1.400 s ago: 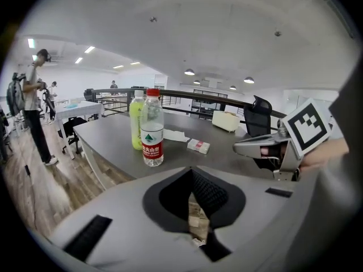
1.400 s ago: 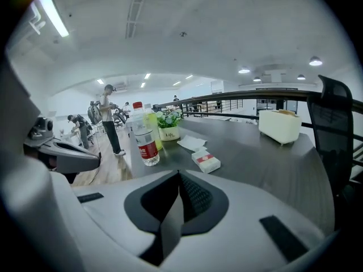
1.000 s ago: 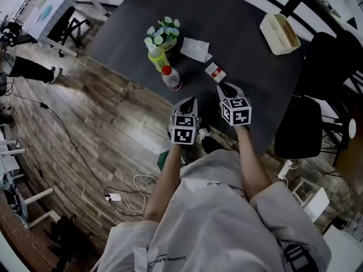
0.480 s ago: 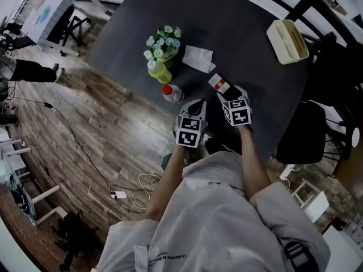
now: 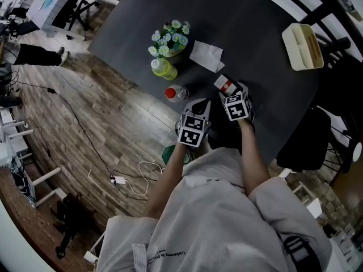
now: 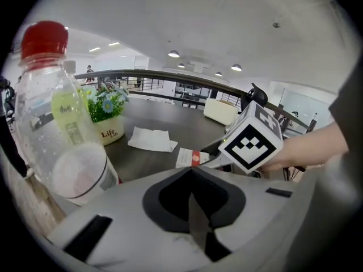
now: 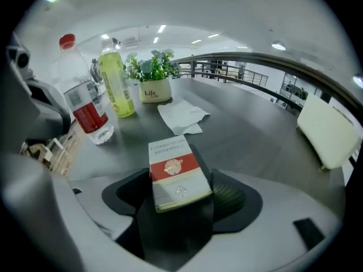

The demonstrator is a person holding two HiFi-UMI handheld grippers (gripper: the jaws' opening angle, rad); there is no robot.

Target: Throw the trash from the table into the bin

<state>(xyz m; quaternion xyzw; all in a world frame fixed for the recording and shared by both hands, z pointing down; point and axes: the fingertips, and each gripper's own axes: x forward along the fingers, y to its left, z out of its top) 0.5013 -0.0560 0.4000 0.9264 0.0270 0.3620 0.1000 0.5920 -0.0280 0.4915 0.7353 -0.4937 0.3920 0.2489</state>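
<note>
Red-banded white carton lies flat on the dark table near its front edge, between the right gripper's jaws. They have just been opening, stand wide and press nothing. Its long axis runs along them. The left gripper, closed and empty, sits farther off.

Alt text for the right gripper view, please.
The right tongs, jaws just opening wide, straddle a small white-and-red cardboard box lying on the dark grey table. Behind it: a crumpled white tissue, a clear red-capped plastic bottle, a yellow-green plastic bottle and a white pot of flowers.
</note>
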